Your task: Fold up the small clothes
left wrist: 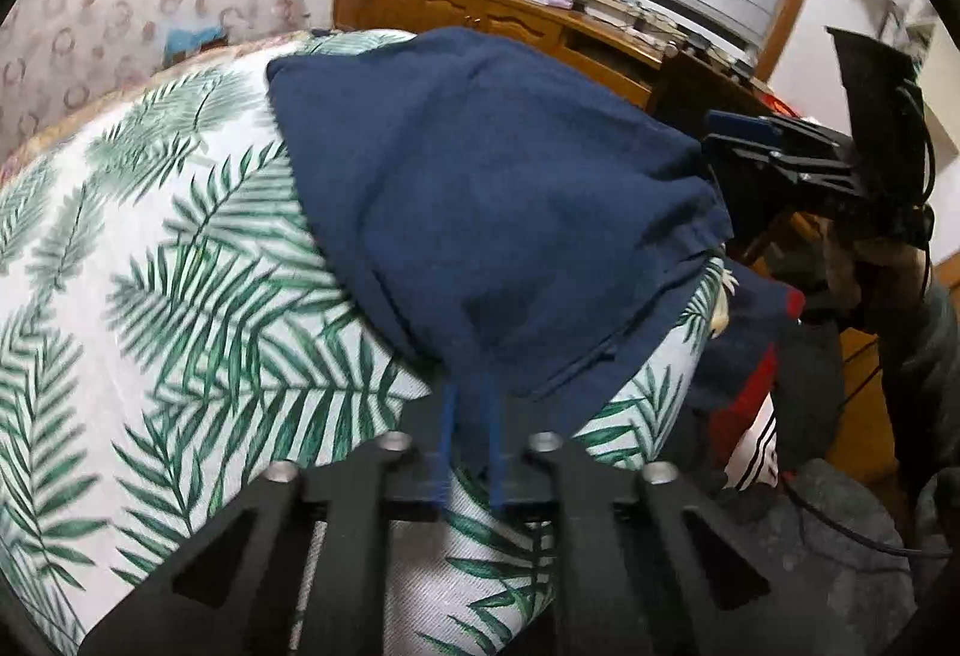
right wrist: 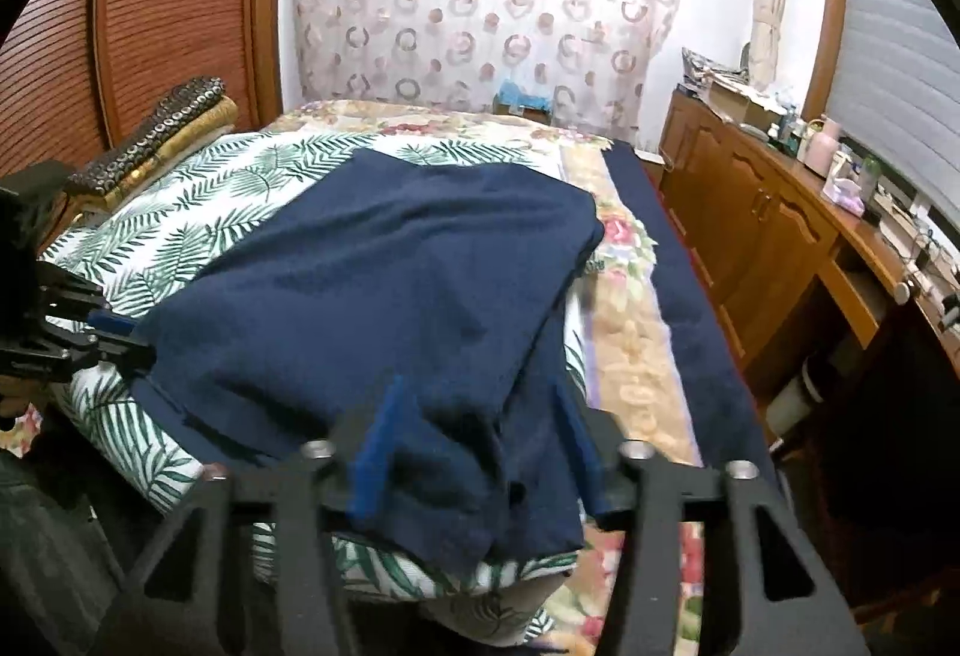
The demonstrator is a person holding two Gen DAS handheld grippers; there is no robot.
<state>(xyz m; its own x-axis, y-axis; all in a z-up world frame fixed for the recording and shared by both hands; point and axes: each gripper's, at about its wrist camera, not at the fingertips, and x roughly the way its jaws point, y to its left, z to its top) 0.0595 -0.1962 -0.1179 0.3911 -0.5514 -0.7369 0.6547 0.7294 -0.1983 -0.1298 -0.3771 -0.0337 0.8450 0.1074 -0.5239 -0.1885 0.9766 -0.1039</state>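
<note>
Left tool (left wrist: 468, 452) pinches navy garment (left wrist: 480, 212); right tool (right wrist: 474, 452) straddles its edge.

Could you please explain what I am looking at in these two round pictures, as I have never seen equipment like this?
No robot is here: a person holds a two-finger gripper in each hand, and a fisheye camera on each looks forward along its fingers, which makes the pictures round. One picture comes from the left gripper, the other from the right gripper. Each also shows the other from outside. A navy garment lies on a leaf-print cover on a bed. The left fingers appear closed on one near edge of the garment. The right fingers, blue-tipped, stand wider apart with cloth bunched between them, so its grip is unclear. A wooden dresser runs along the wall.
</note>
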